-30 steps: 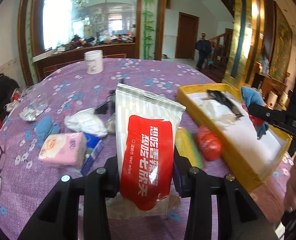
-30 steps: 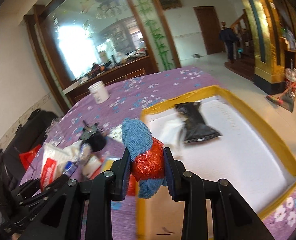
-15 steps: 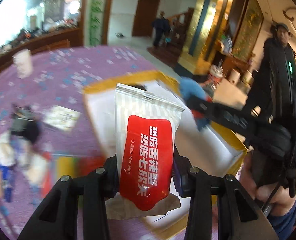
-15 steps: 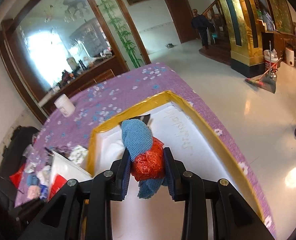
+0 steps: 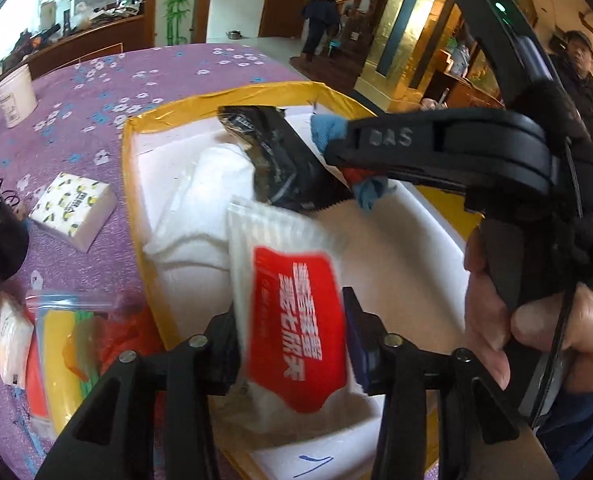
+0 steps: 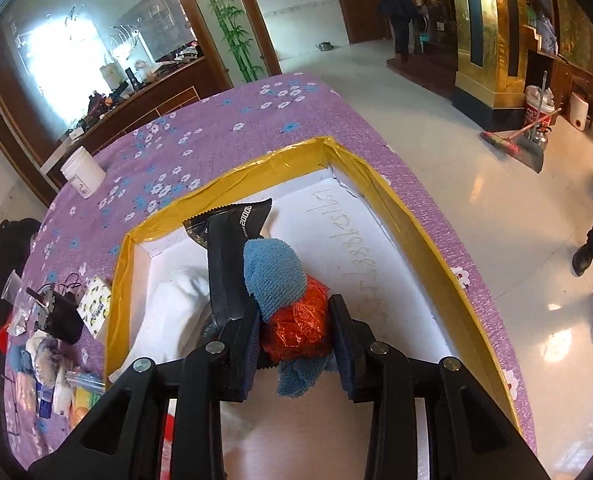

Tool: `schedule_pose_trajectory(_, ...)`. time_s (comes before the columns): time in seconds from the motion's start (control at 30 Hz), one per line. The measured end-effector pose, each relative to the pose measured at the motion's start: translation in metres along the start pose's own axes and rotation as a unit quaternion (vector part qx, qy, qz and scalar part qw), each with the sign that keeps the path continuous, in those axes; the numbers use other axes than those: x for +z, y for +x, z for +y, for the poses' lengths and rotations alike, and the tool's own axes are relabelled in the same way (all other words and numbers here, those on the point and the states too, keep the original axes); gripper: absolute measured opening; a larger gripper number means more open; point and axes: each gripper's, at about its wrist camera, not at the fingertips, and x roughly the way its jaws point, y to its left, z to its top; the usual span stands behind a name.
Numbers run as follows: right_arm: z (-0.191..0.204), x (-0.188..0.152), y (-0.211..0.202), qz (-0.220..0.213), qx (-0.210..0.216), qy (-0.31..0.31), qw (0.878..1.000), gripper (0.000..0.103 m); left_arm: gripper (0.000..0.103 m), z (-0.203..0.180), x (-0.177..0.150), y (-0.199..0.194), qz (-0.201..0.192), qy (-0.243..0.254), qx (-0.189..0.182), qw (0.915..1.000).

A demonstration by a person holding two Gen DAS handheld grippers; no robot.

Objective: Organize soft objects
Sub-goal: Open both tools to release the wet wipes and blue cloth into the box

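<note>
Hovering the left gripper (image 5: 292,320) over the near end of the yellow-rimmed box (image 5: 130,216), which is lying along the right edge of the purple-clothed surface (image 5: 96,92). Just been opening the jaws there, with the wet-wipe pack (image 5: 296,312) between them. Showing the pack smeared while the jaws read sharp, so judging it no longer pinched and slipping down onto the white box floor. Running its long axis straight away from the jaws, top leaning slightly left.

Just beyond and to the right, gripping the right gripper (image 6: 296,324) in the right hand (image 5: 492,320), reaching farther into the box. Been easing those jaws a little wider too, yet seemingly pressing both pads on the blue cloth (image 6: 272,276) wrapped around the orange-red ball (image 6: 296,324); cloth ends hanging out above and below.

Directly under both grippers, offering open white floor, so needing only a downward release. Sitting nearer the free right half: the right hand.

Farther in, lying against the far left corner of the box, a white soft bundle (image 5: 200,200) with a black pouch (image 6: 224,264) leaning over it. Risking a landing on the pouch, in my judgement.
</note>
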Motion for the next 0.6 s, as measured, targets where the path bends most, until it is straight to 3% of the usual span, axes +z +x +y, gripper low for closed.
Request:
schedule_pose_trajectory(0.07,-0.001,-0.001,-0.002,-0.002,0.001,0.005,1.0,0.038,0.057,-0.002,0.0,-0.001,-0.003,0.004,-0.005,1.0)
schedule_pose_trajectory(0.2,-0.003,-0.001,-0.012,-0.022,-0.005,0.014,1.0,0.042,0.067,-0.004,-0.003,-0.007,-0.02,0.007,0.005,0.9998)
schedule_pose_trajectory(0.4,-0.009,-0.008,-0.06,-0.066,0.019,0.032,0.997,0.043,0.068,0.003,-0.004,-0.015,-0.018,-0.001,0.003,0.9998)
schedule_pose_trajectory(0.6,-0.012,-0.019,-0.132,-0.131,0.047,0.04,0.989,0.043,0.068,0.01,-0.012,-0.059,-0.039,-0.019,0.015,0.9989)
